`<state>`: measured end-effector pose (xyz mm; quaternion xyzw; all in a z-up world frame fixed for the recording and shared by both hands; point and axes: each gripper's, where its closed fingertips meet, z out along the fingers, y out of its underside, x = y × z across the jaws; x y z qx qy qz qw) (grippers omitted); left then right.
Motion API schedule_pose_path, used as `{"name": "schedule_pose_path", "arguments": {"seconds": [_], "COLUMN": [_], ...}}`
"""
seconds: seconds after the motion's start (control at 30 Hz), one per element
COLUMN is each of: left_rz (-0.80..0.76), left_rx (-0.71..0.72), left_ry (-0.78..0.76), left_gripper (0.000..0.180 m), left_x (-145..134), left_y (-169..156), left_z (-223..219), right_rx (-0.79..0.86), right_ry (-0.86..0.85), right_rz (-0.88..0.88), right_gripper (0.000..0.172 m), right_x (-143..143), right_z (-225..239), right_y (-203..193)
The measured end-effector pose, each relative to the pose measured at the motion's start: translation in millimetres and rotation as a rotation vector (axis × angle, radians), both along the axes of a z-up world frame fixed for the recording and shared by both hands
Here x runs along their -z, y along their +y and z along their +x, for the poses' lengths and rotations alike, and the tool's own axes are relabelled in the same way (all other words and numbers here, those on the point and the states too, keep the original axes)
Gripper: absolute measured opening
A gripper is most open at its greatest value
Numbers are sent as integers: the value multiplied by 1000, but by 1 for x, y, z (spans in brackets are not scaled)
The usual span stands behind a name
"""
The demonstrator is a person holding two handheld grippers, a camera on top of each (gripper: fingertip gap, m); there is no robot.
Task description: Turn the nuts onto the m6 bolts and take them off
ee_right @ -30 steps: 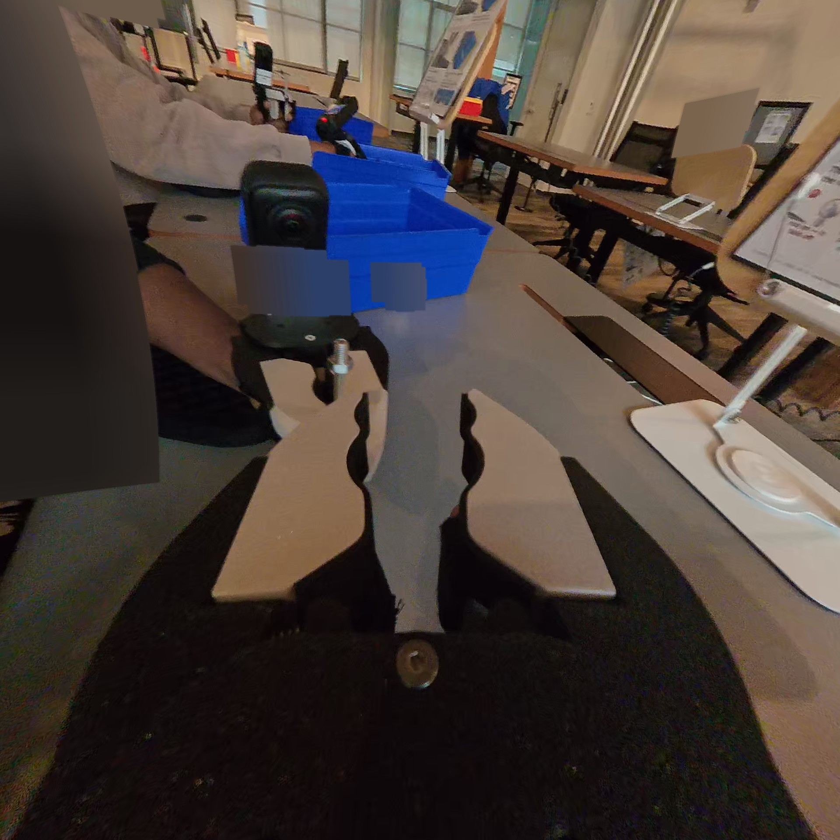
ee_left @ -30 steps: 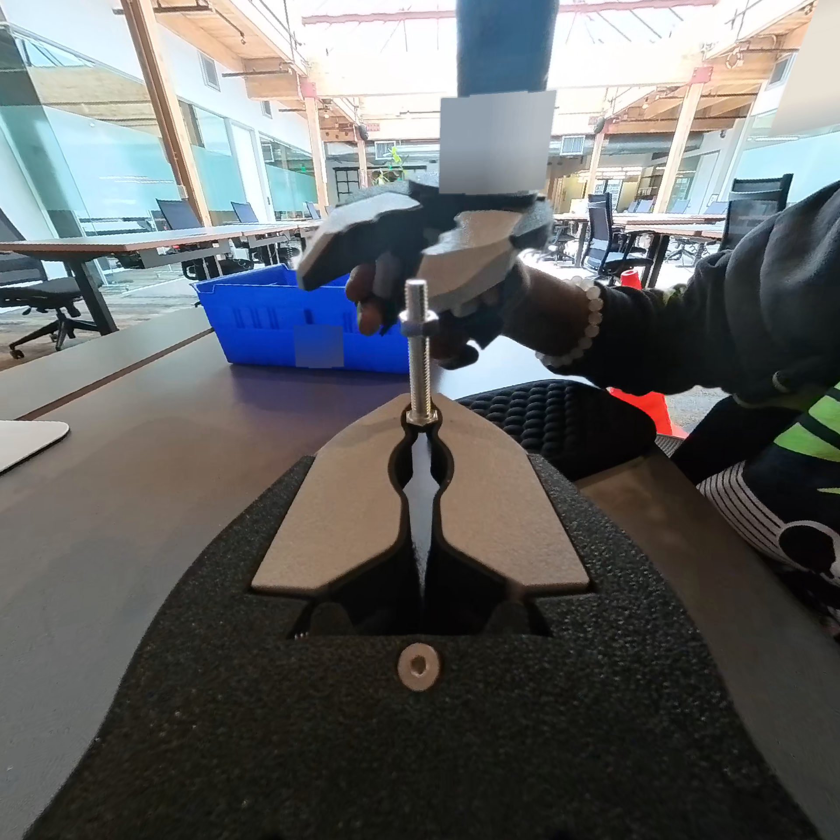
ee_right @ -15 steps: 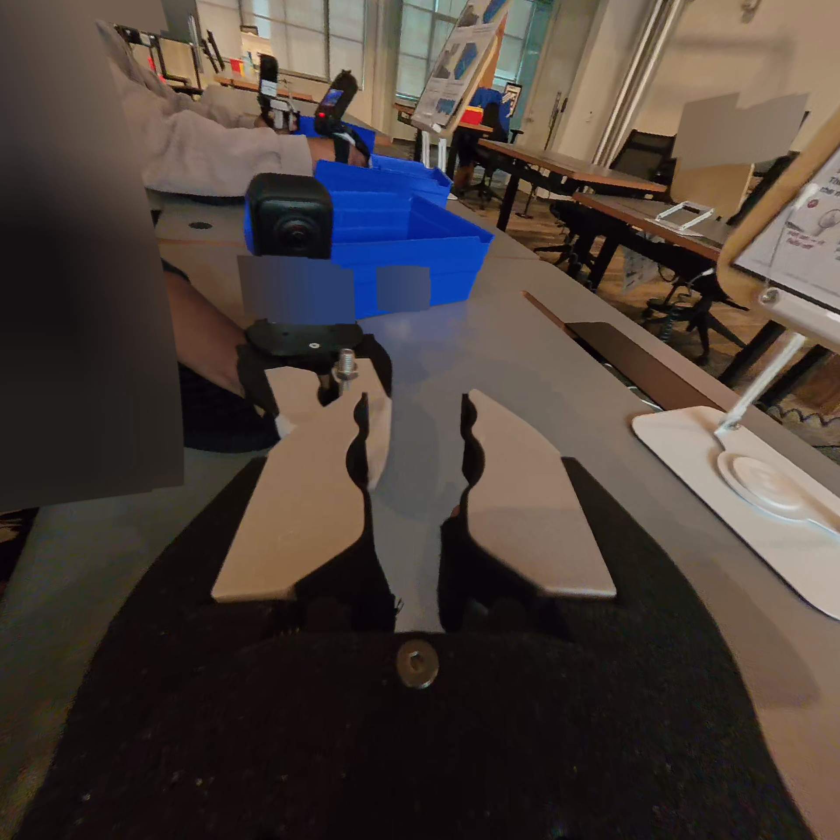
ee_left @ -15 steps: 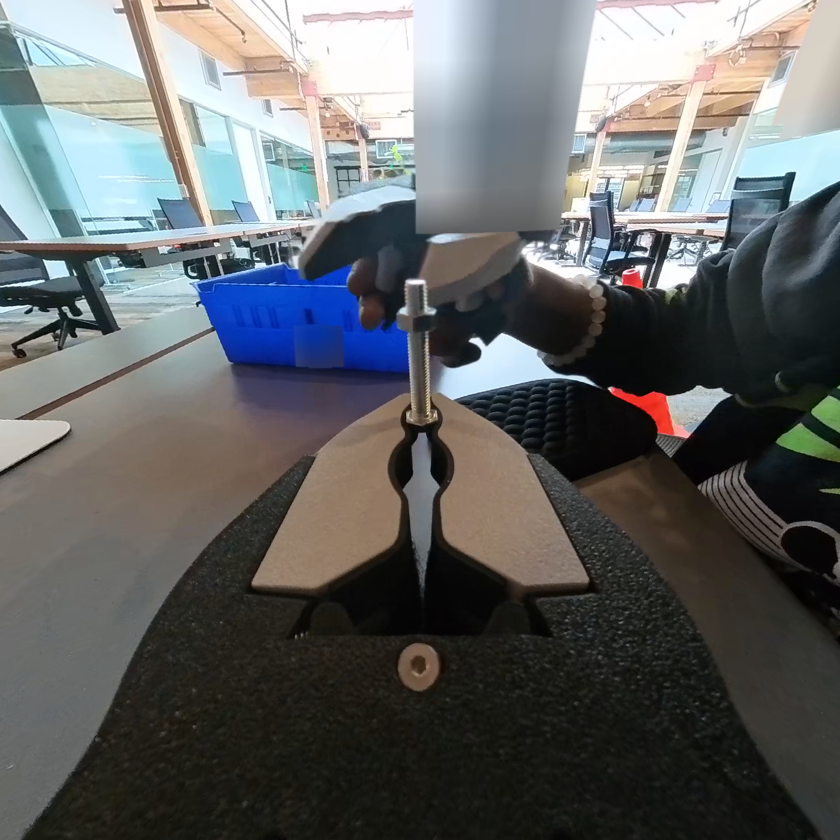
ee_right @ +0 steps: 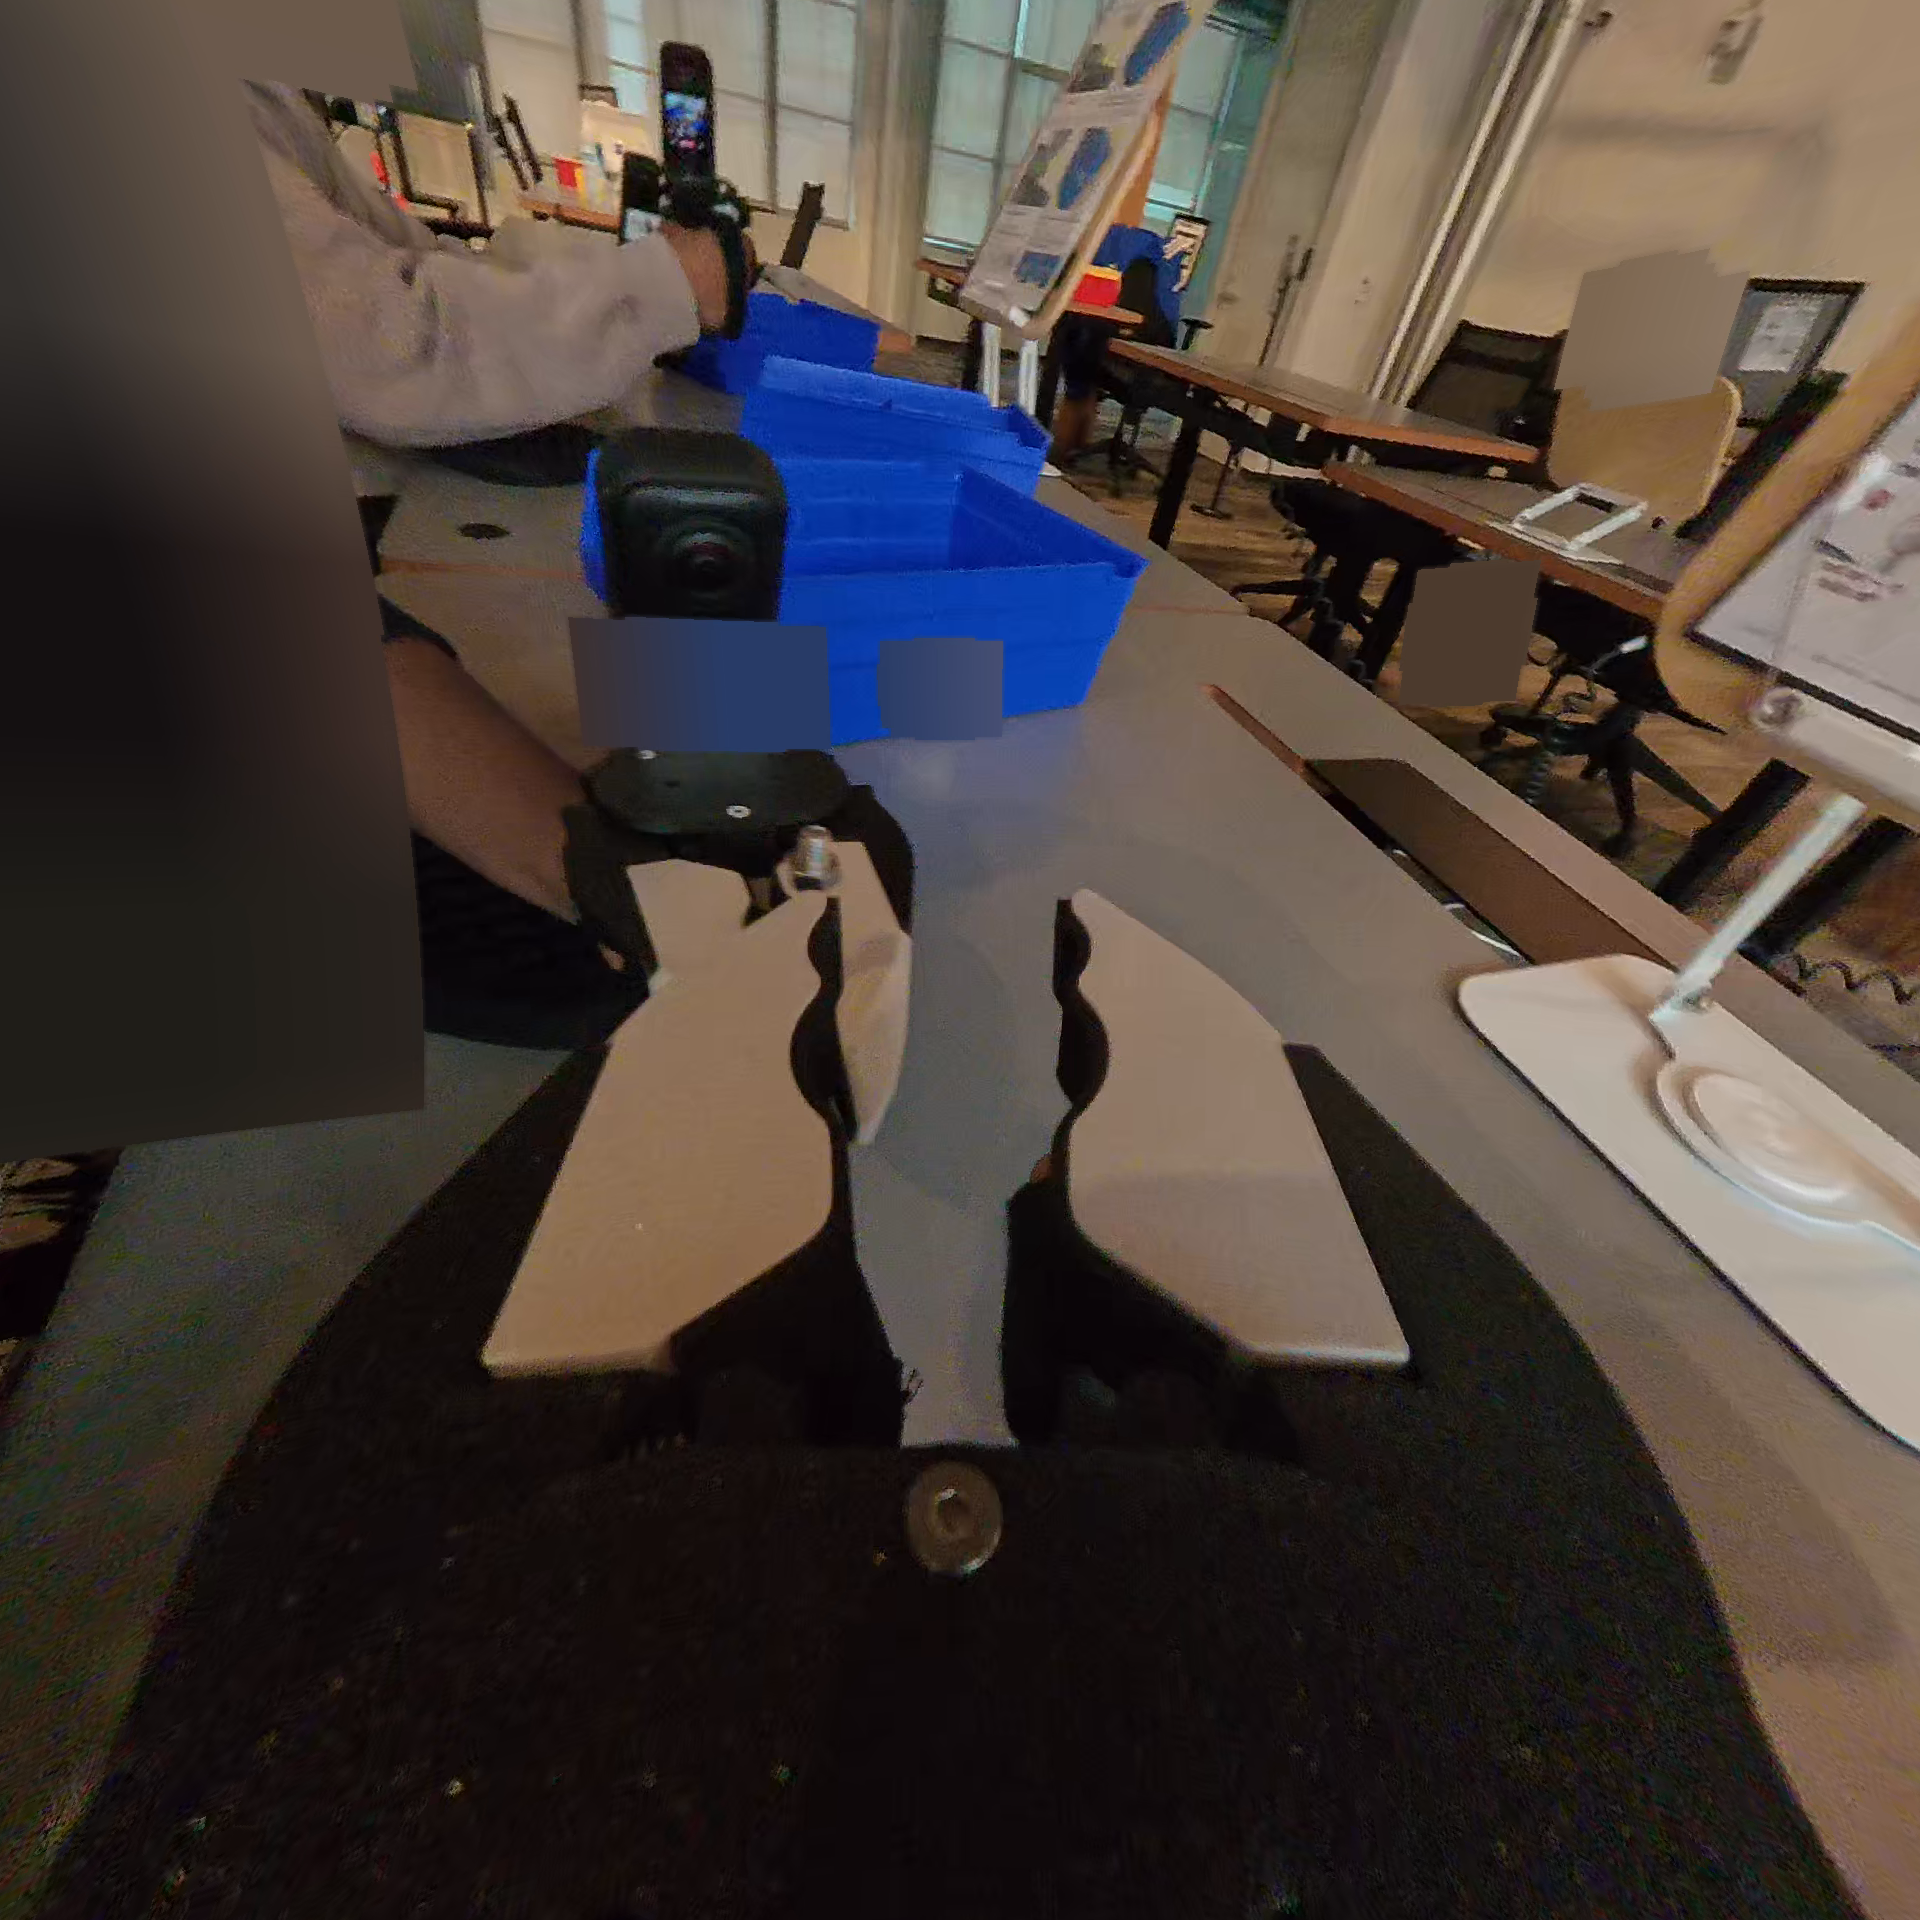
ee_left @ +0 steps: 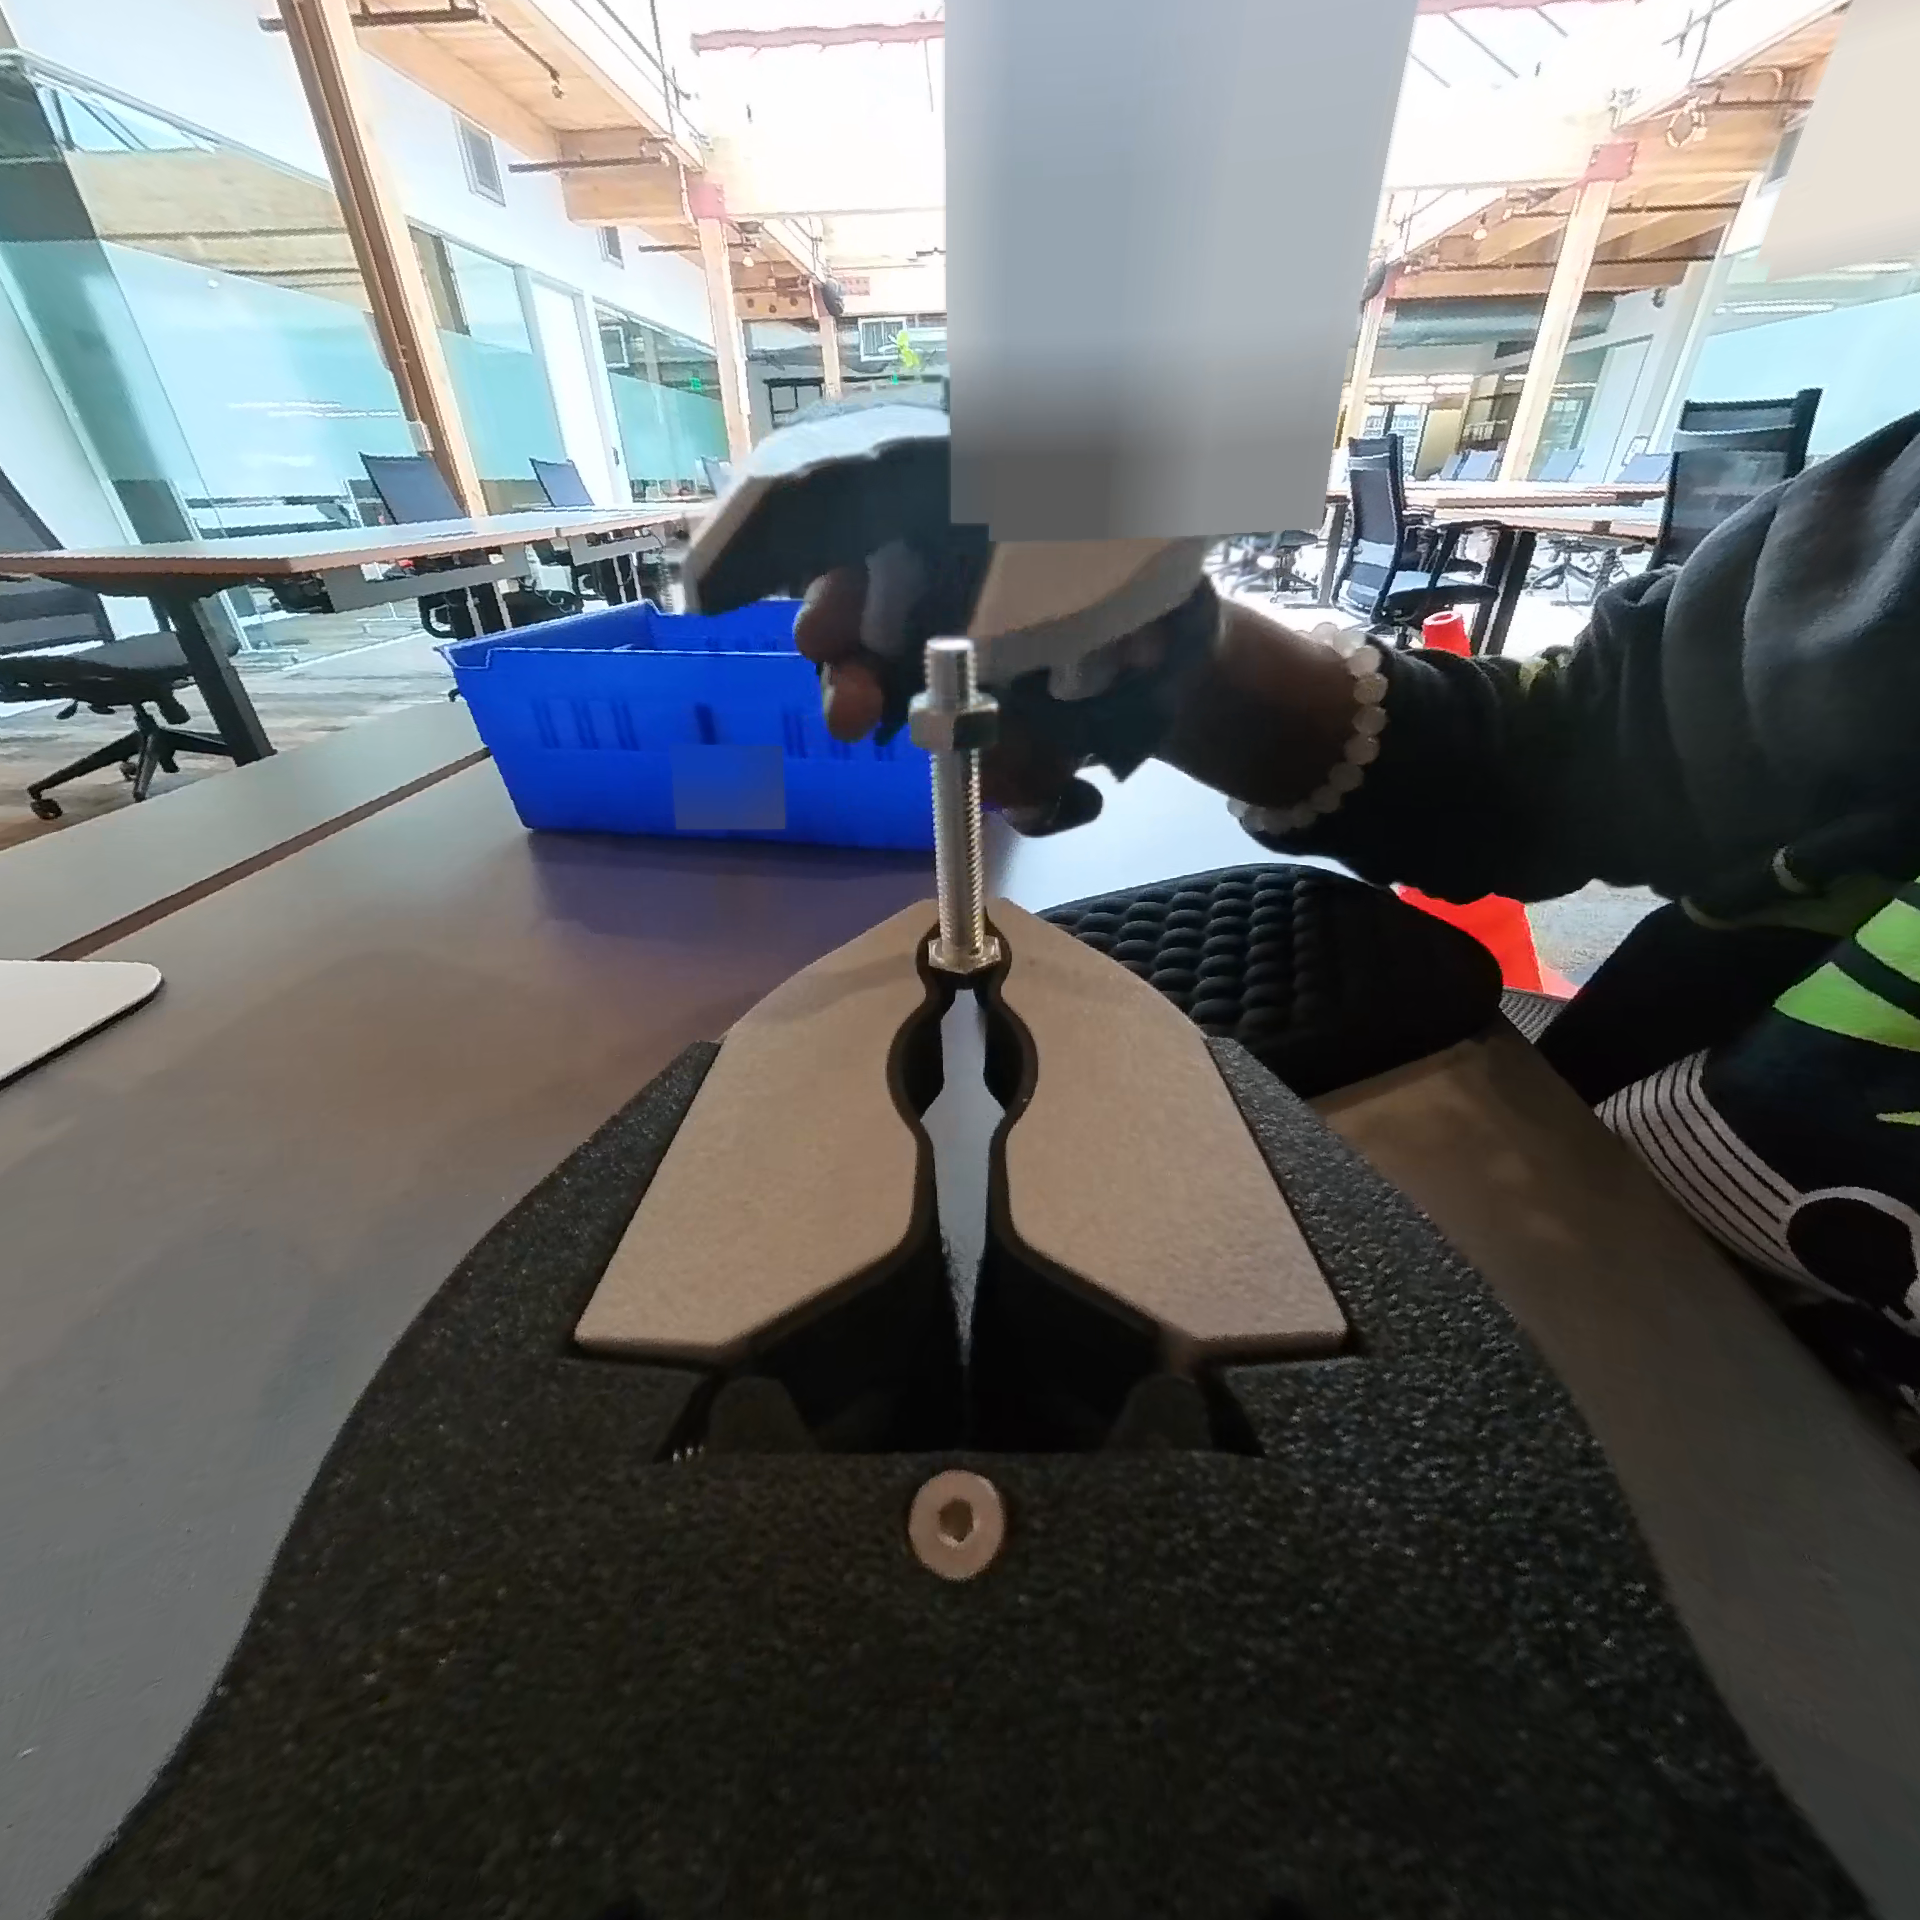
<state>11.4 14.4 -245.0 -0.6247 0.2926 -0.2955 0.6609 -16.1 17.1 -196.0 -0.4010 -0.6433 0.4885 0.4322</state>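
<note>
Above the desk, the left tool clamps the upright bolt by its head; the right tool stands wide open, holding nothing.

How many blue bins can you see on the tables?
3 in the right wrist view: the nearest blue bin behind the left gripper's camera, a second behind it, a third farthest back by a person's sleeve. More may be hidden.

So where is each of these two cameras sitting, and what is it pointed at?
Left wrist view: mounted on the left gripper, looking along its shut fingers at the upright silver threaded bolt they clamp; the person's dark sleeve shows.
Right wrist view: mounted on the open, empty right gripper, looking across the grey table.
Shared: bolt, blue plastic bin, each other's gripper.
</note>
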Motion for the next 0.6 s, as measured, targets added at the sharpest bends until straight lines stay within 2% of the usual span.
{"name": "schedule_pose_path", "arguments": {"seconds": [0.13, 0.27, 0.3, 0.37, 0.6], "left_rz": [4, 1, 1, 4, 5], "left_rx": [2, 1, 2, 1, 4], "left_ry": [10, 6, 2, 6, 15], "left_gripper": [3, 2, 2, 2, 2], "left_x": [1, 0, 0, 0, 1], "left_y": [-1, 0, 0, 0, -1], "left_z": [1, 1, 0, 1, 2], "right_rx": [-43, -13, 17, 42, -52], "right_ry": [-6, -20, -18, -11, -7], "right_rz": [46, 52, 47, 43, 71], "right_gripper": [41, 46, 39, 37, 42], "right_x": [2, 3, 3, 3, 1], "right_z": [-12, -10, -7, -1, -14], "right_y": [-22, -8, 0, 11, -22]}}
